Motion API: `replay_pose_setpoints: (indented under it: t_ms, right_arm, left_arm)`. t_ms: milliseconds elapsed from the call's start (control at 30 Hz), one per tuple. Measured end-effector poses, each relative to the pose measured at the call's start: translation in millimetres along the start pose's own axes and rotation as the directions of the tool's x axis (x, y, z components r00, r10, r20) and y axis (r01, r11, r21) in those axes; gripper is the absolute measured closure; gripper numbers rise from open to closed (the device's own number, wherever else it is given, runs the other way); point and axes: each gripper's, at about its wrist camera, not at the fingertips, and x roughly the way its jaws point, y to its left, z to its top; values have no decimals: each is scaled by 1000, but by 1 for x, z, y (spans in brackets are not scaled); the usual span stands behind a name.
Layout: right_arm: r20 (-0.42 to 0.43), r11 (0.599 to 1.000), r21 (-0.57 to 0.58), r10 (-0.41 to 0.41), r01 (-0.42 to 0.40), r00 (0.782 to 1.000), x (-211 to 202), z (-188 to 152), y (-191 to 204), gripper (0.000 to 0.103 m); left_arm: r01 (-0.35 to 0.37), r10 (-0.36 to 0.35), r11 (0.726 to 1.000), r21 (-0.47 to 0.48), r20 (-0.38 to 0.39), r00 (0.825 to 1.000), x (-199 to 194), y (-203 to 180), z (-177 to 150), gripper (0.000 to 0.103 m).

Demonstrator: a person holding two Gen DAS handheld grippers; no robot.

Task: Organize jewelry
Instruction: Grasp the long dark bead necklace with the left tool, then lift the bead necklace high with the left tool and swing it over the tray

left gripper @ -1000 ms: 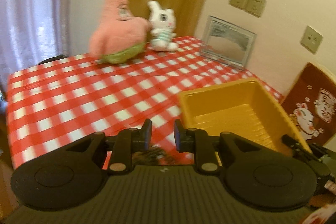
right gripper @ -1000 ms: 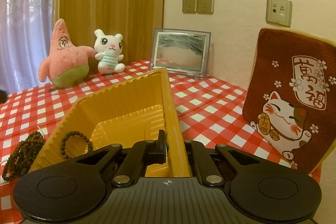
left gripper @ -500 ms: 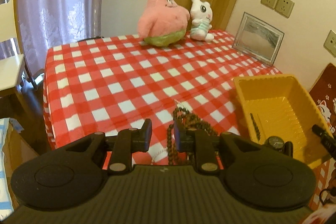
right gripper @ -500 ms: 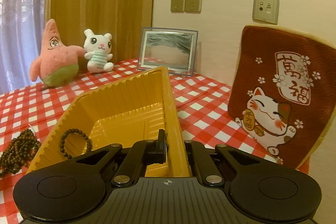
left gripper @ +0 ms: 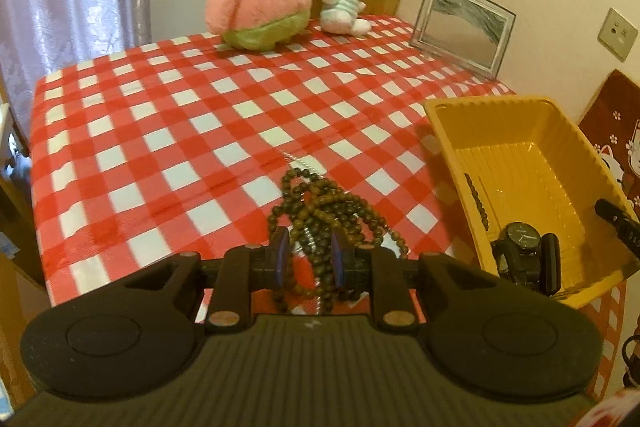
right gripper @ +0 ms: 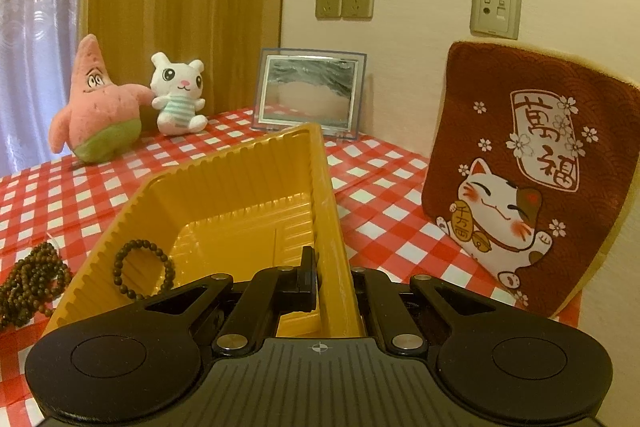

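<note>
- Brown wooden bead necklace (left gripper: 320,215) lies bunched on the red-checked tablecloth (left gripper: 160,131), just left of the yellow tray (left gripper: 516,123).
- Left gripper (left gripper: 308,259): jaws partly apart, blue pads either side of the bead pile; strands run between them and under the tool. Pads don't look pressed on the beads, so I read it as not yet gripping.
- Right gripper (right gripper: 332,275): clamped on the yellow tray's near right wall, one finger (right gripper: 306,279) inside, the other outside. Looks like it is steadying the tray.
- Step in hand, my judgement: pick up the necklace with the left tool and move it into the tray.
- To do it well: get the tips down to the cloth so several strands sit between the pads, then close on the thick middle of the bunch, not one loose loop.
- Lift straight up until the trailing loops clear the cloth and the tray rim, then carry right.
- Thin silver chain (left gripper: 304,163) lies at the far end of the pile, maybe tangled in; it could drag along.
- Risk: beads are round and can slip out of a shallow pinch.
- Already in the tray: small dark bead bracelet (right gripper: 140,269) against the left wall and a black watch (left gripper: 524,251) in the near corner.
- Drop spot: open tray floor, clear of both.
</note>
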Motion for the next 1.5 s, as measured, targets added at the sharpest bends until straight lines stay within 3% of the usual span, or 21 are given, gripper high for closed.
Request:
replay_pose_setpoints:
  t_ms: [300, 667, 800, 867, 1167, 1500]
  right_arm:
    - [-3, 1000, 7, 0, 0, 1000, 1, 0, -1, 99]
    - [-3, 1000, 8, -1, 1, 1000, 1, 0, -1, 99]
    - [-2, 1000, 9, -1, 1, 1000, 1, 0, -1, 99]
    - [-3, 1000, 9, -1, 1, 1000, 1, 0, -1, 99]
    - [-2, 1000, 12, 1, -1, 1000, 0, -1, 0, 99]
    - [1, 1000, 18, 8, -9, 1000, -1, 1, 0, 99]
  left_arm:
    - [-6, 8, 997, 72, -28, 1000, 37, 1, 12, 84]
    - [56, -52, 998, 43, -81, 995, 69, 11, 12, 87]
    - [66, -61, 996, 66, -74, 995, 67, 10, 12, 97]
    - [57, -49, 994, 98, -78, 996, 66, 5, 12, 97]
    - [96, -100, 986, 136, 19, 995, 15, -12, 34, 98]
    - [158, -188, 972, 173, 171, 967, -61, -36, 74, 98]
